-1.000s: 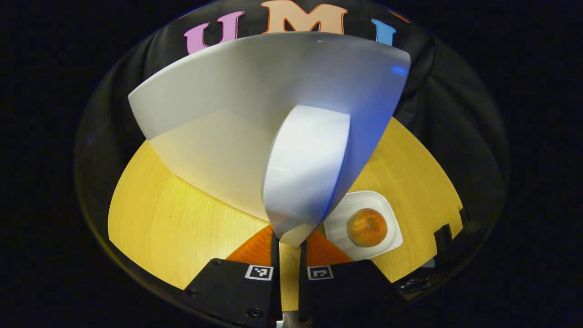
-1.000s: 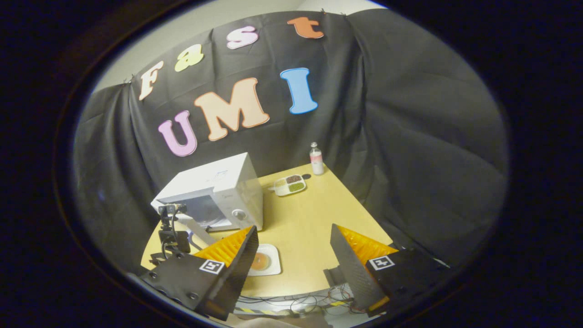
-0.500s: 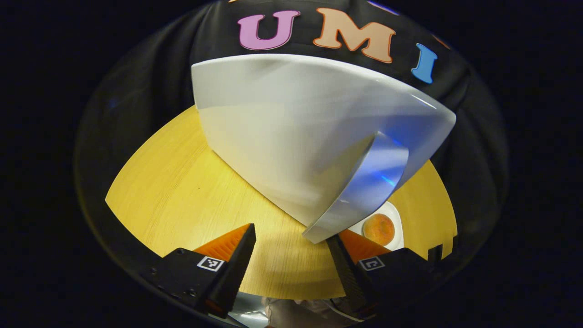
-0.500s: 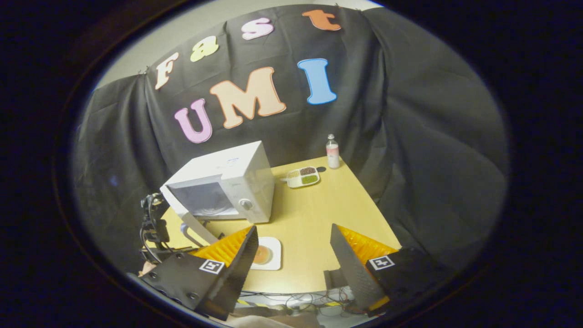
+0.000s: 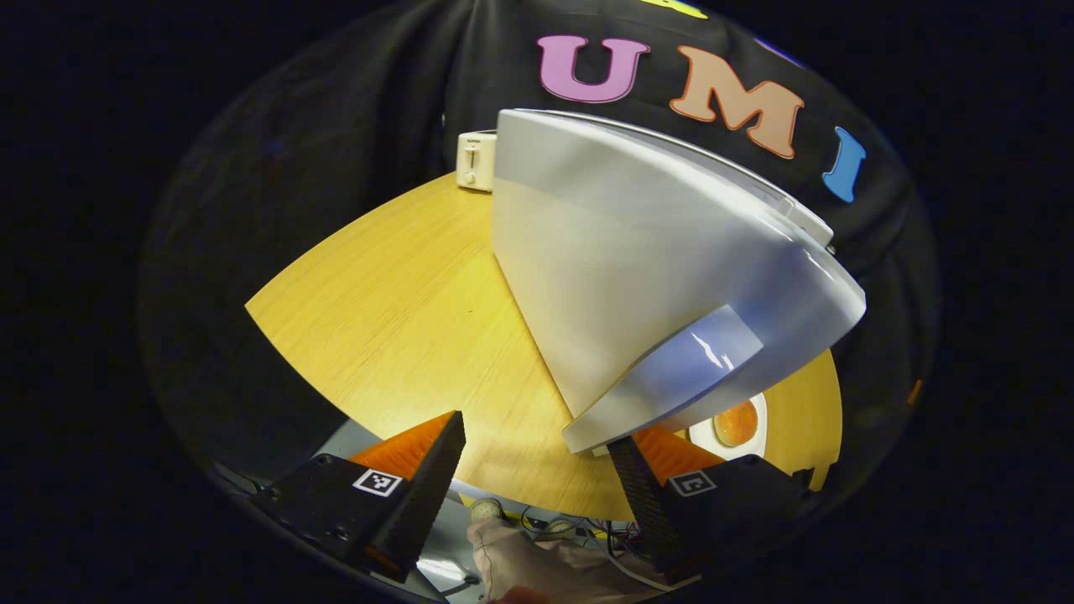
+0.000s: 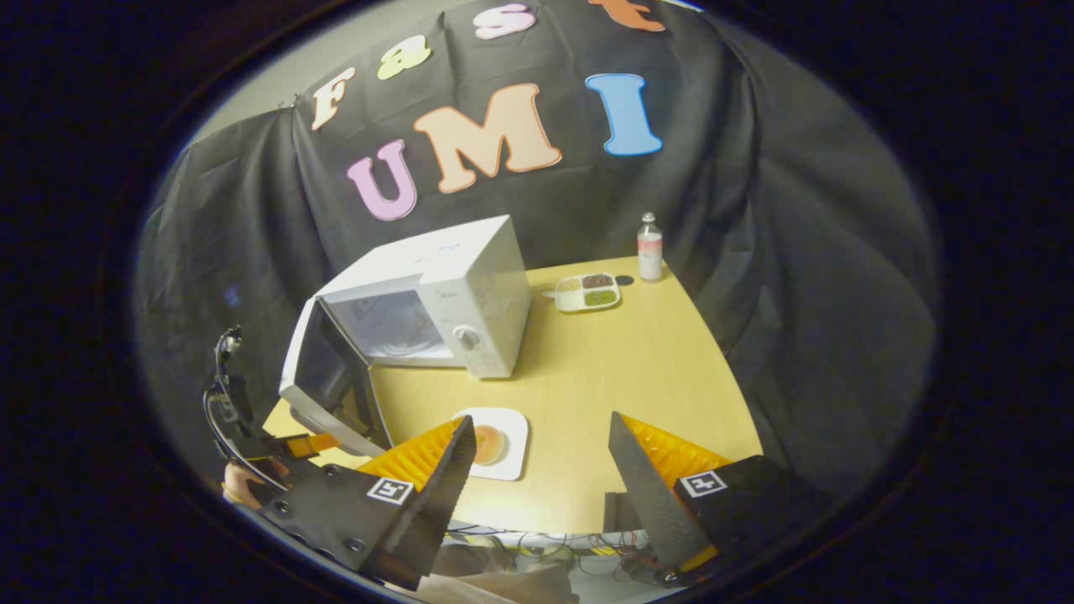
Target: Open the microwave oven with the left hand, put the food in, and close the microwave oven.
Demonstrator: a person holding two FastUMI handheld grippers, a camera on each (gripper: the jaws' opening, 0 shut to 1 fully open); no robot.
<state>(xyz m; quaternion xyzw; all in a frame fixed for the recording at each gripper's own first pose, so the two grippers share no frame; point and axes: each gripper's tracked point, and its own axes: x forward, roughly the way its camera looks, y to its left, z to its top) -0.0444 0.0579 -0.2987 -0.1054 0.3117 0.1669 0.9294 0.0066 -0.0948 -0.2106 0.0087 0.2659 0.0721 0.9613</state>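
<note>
the surface (image 6: pixel 604 394) spans the middle of the right gripper view, a pale wood top. on it, left of centre, sits the microwave oven (image 6: pixel 470 277), and its door (image 6: pixel 323 369) stands swung out toward the lower left, cavity exposed. in the left gripper view the door (image 5: pixel 671 369) fills the centre right, its edge and handle just above the gap between the fingers.

the left hand-held gripper (image 5: pixel 537 470) is spread wide with nothing between its fingers; the door edge sits close to the finger at lower right, but whether they touch cannot be told. the right hand-held gripper (image 6: pixel 537 478) is also spread wide and empty, well above the surface.

the food (image 6: pixel 487 442), a round browned bun or doughnut, lies on a small white plate (image 6: pixel 512 457) in the lower centre, just in front of the open door.

the step in hand looks like fetching the food. to do it well, bring the right hand-held gripper down over the plate's rim, pinch the rim rather than the food, keep it level, and swing wide of the door's free edge. the left should keep clear of that path.
</note>
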